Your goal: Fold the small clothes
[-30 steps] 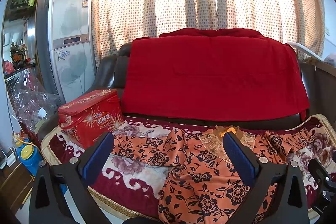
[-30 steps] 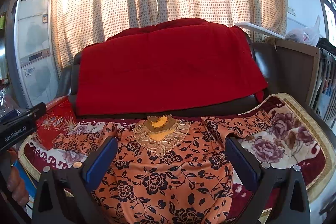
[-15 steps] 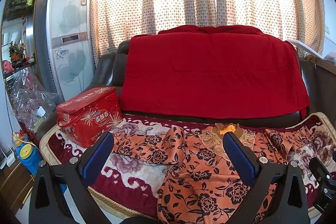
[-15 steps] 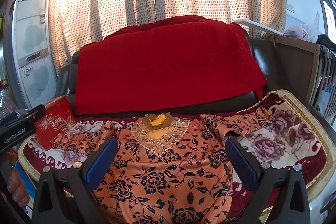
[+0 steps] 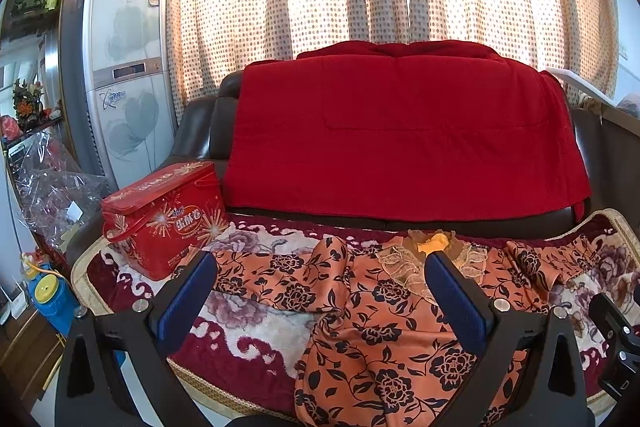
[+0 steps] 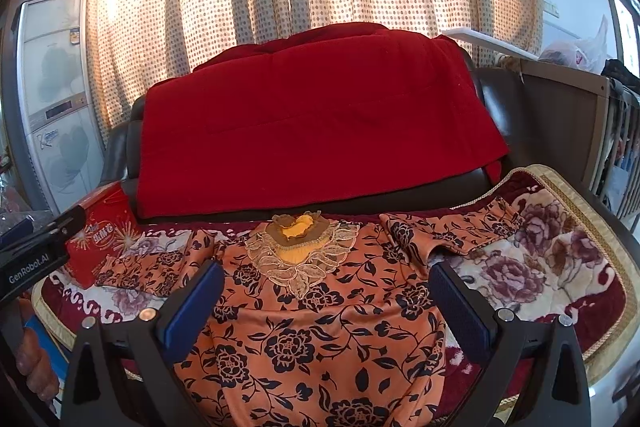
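Note:
An orange top with black flowers (image 6: 320,327) lies spread face up on the sofa seat, lace collar (image 6: 298,251) toward the backrest, both sleeves out sideways. In the left wrist view the same top (image 5: 384,331) fills the lower middle, its left sleeve (image 5: 276,279) rumpled toward the red tin. My left gripper (image 5: 320,291) hovers open in front of the top's left half, nothing between its blue pads. My right gripper (image 6: 326,297) is open too, held over the top's chest. The hem is hidden below both views.
A red tin box (image 5: 164,215) stands on the seat's left end. A floral blanket (image 6: 532,267) covers the seat, and a red throw (image 5: 400,135) drapes the backrest. A tall air conditioner (image 5: 124,67) stands left; a wooden crib (image 6: 580,127) right. The other gripper's body (image 6: 32,251) shows at left.
Both cameras have tilted slightly upward and drawn back a little, so the sofa and top sit lower in view. The top has not moved and both grippers stay open.

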`<action>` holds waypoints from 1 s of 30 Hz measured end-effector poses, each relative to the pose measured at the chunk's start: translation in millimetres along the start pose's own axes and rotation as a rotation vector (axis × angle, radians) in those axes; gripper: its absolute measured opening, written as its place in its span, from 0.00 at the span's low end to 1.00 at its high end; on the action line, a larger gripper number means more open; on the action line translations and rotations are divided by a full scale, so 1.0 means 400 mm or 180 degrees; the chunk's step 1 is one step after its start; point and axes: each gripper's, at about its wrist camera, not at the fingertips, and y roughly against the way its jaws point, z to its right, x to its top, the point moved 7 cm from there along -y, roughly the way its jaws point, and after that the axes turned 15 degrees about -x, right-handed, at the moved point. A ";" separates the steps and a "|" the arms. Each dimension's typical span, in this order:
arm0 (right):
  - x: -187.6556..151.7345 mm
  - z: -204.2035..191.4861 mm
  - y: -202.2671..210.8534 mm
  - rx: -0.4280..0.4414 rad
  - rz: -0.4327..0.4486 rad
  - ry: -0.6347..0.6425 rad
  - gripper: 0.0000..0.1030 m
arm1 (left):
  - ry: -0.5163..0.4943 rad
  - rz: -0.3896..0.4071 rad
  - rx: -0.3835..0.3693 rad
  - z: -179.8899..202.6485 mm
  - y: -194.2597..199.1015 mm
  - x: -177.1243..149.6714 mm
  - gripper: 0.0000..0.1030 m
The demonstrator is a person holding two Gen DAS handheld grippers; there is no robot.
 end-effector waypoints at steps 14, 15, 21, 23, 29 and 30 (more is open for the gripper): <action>0.010 0.007 -0.049 -0.0008 -0.0035 -0.0037 1.00 | 0.0011 -0.0043 -0.0013 0.026 -0.049 -0.004 1.00; 0.011 0.008 -0.053 -0.0008 -0.0040 -0.0044 1.00 | 0.0002 -0.0052 -0.0008 0.030 -0.052 -0.003 1.00; 0.018 0.013 -0.075 -0.0017 -0.0067 -0.0065 1.00 | 0.0011 -0.0067 -0.0012 0.036 -0.065 0.004 1.00; 0.019 0.013 -0.081 -0.0018 -0.0077 -0.0064 1.00 | 0.0012 -0.0069 -0.0015 0.038 -0.069 0.006 1.00; 0.020 0.013 -0.105 -0.0012 -0.0122 -0.0061 1.00 | 0.0008 -0.0099 -0.0017 0.044 -0.089 0.008 1.00; 0.018 0.013 -0.109 -0.0011 -0.0132 -0.0063 1.00 | 0.0008 -0.0111 -0.0019 0.044 -0.093 0.007 1.00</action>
